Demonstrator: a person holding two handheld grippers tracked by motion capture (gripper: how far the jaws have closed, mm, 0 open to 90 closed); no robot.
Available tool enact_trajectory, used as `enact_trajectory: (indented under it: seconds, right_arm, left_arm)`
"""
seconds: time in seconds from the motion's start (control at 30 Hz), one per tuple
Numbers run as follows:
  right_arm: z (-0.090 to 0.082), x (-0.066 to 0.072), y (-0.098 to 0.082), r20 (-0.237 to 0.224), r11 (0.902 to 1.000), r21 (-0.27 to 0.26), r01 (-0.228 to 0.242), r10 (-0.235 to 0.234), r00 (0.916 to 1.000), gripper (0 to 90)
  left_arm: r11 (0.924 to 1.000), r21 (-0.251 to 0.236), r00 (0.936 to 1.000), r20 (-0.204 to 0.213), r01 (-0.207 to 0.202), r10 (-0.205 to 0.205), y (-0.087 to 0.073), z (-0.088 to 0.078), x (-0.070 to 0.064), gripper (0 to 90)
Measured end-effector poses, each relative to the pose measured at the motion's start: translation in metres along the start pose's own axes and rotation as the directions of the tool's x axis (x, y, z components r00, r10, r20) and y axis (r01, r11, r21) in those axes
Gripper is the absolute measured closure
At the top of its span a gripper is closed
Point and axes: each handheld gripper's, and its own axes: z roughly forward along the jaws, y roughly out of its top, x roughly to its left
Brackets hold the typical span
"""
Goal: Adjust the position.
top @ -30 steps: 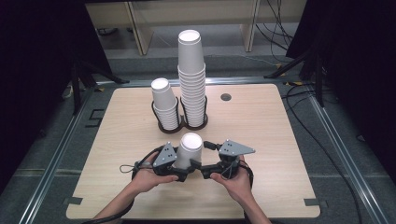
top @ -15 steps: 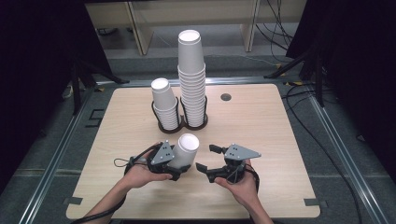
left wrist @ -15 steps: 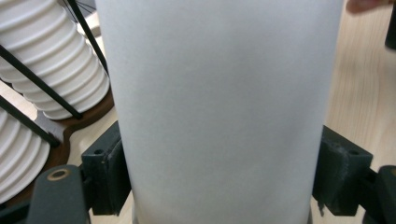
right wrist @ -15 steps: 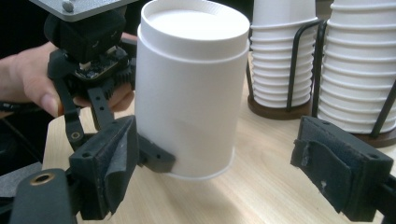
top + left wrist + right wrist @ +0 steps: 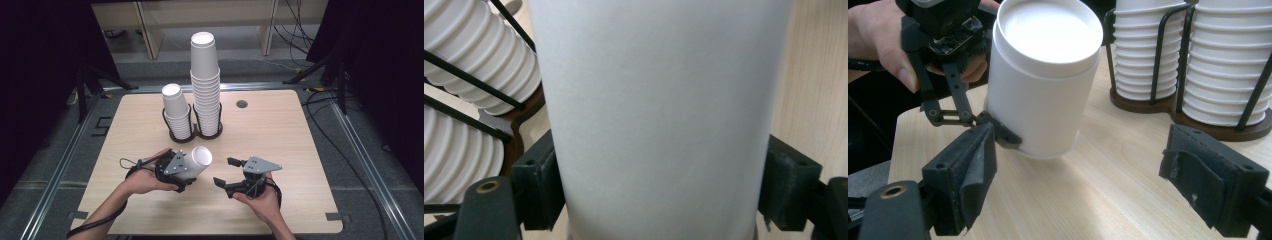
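Observation:
A white paper cup [image 5: 198, 160] is held tilted above the table, its wide end pointing up and right. My left gripper [image 5: 183, 171] is shut on the cup's lower body; its pads [image 5: 538, 186] press both sides of the cup wall [image 5: 659, 110]. My right gripper [image 5: 225, 171] stands open just right of the cup and touches nothing. In the right gripper view the cup [image 5: 1044, 85] hangs ahead of my open right gripper [image 5: 1088, 192], with the left gripper [image 5: 993, 132] clamped on its far side.
A dark wire rack [image 5: 193, 135] at the table's middle holds a short cup stack [image 5: 177, 112] and a tall cup stack [image 5: 206, 82]. A small round hole [image 5: 242, 104] lies at the back right. Bare wood [image 5: 295, 150] stretches to the right.
The right gripper let go of the cup, opened and drew back to the right. The left gripper moved down and left with the cup and tipped it over to the right.

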Motion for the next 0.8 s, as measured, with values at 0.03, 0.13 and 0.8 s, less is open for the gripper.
enact_trajectory:
  seconds: [0.03, 0.13, 0.8]
  right_arm:
    - [-0.001, 0.000, 0.000, 0.007, 1.0000, 0.003, 0.001, -0.001, 1.0000, 14.8]
    - [0.000, 0.000, 0.000, -0.008, 1.0000, -0.005, -0.007, 0.007, 0.9999, 14.8]
    - [0.000, -0.004, -0.001, 0.019, 0.9997, -0.011, 0.023, -0.023, 0.9996, 14.8]
  left_arm:
    - [0.9999, 0.007, 0.9999, -0.012, -0.007, 0.007, 0.000, 0.001, 0.001, 20.8]
    - [0.9999, 0.013, 0.9999, -0.008, -0.006, 0.006, 0.000, 0.001, 0.003, 20.8]
    - [0.9961, 0.077, 0.9990, 0.017, -0.043, 0.042, 0.009, -0.002, 0.008, 20.5]
